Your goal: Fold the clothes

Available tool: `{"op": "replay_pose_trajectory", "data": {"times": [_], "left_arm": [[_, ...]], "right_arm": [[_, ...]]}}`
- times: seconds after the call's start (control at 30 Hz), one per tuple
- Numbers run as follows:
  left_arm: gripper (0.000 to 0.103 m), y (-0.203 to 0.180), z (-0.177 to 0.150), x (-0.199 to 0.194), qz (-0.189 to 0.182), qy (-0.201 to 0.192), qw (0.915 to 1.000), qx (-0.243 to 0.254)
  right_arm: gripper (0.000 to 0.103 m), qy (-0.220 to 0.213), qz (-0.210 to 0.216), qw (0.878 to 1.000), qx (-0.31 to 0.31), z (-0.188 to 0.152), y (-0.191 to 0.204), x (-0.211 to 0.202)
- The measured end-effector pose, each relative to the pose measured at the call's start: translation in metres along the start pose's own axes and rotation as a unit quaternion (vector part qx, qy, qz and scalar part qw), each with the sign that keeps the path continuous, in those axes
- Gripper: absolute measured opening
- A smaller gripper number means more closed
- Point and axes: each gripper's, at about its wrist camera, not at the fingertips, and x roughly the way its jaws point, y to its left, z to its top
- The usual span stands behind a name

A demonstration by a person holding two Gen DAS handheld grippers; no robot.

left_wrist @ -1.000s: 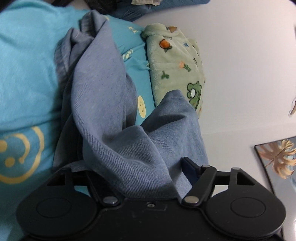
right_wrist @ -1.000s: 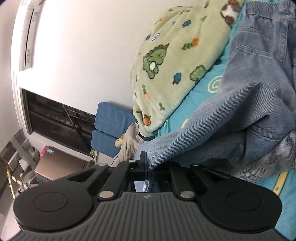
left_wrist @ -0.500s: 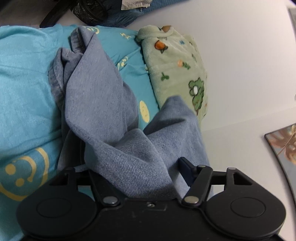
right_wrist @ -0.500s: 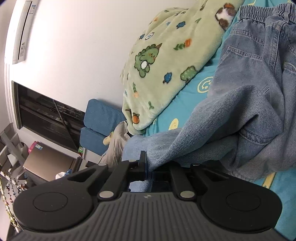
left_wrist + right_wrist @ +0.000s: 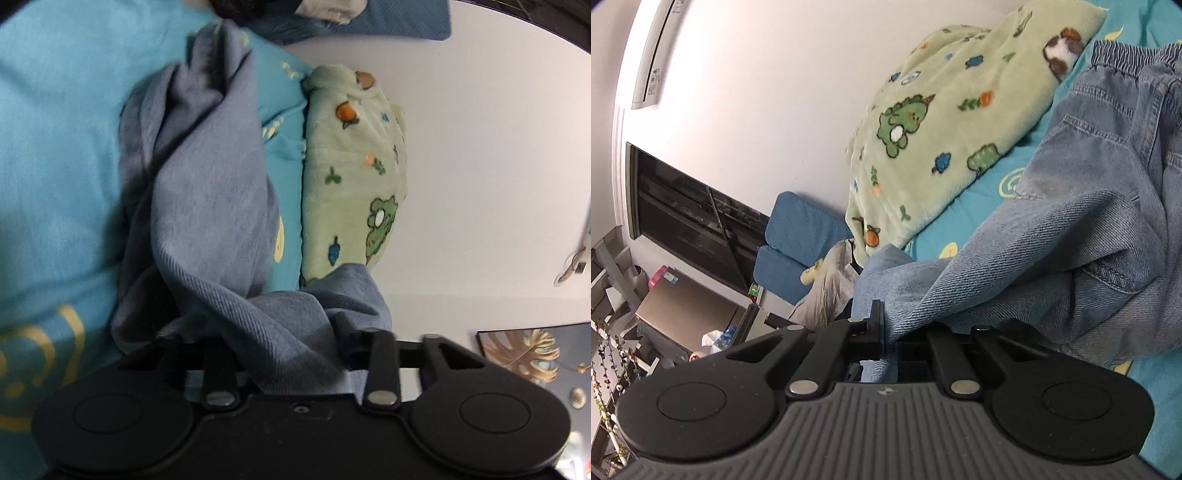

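The folding has barely started, as far as the frames let one judge: the denim trousers (image 5: 1108, 206) lie crumpled on the turquoise bed sheet (image 5: 55, 166), bunched in ridges with the elastic waistband (image 5: 1126, 55) up near the green printed fleece blanket (image 5: 945, 122) by the wall. No flat layer or clean crease shows anywhere, so smoothing the legs out, laying one over the other and doubling them up all appear left to do. What seems to be in hand is getting hold of two points of the cloth so it can be lifted and spread.

The right hand-held gripper (image 5: 886, 332) has its jaws brought tight together on a fold of the denim, which runs taut from the pinch up toward the heap. The left hand-held gripper (image 5: 280, 343) has just been closing its jaws, with a thick gather of the same trousers between them; the near finger (image 5: 347, 328) presses against the cloth, while the other is buried under the fabric, so I cannot tell whether the clamp is fully set. The left view is a little blurred, and the cloth drapes over that gripper's front
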Motion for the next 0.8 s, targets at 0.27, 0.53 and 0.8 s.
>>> {"op": "replay_pose_trajectory", "data": {"times": [0.27, 0.53, 0.8], "left_arm": [[0.014, -0.09, 0.001, -0.04, -0.054, -0.086, 0.9763, 0.192], [0.015, -0.121, -0.02, -0.077, -0.013, -0.101, 0.9455, 0.309], [0.038, -0.056, -0.009, -0.08, 0.107, -0.077, 0.9661, 0.222]], "right_arm": [[0.006, 0.064, -0.003, 0.998, -0.001, -0.022, -0.011, 0.02], [0.007, 0.139, -0.004, 0.99, 0.033, -0.05, -0.02, 0.05], [0.012, 0.208, -0.094, 0.973, 0.033, -0.068, -0.037, 0.06]]}}
